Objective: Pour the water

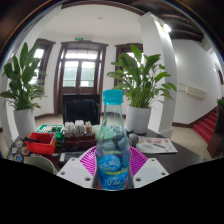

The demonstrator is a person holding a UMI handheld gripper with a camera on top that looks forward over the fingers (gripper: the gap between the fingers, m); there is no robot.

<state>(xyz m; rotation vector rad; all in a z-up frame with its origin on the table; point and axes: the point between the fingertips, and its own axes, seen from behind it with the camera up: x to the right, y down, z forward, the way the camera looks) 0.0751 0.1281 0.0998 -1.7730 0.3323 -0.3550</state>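
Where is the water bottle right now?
In the gripper view, the water bottle stands upright between the tongs, ahead of the red tray and a potted plant.

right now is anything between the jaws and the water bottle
No. The water bottle stands upright between the jaws of the gripper, with the pink pads showing behind it at either side. Nothing visible sits between them. The cups and the red box lie beyond it on the table.
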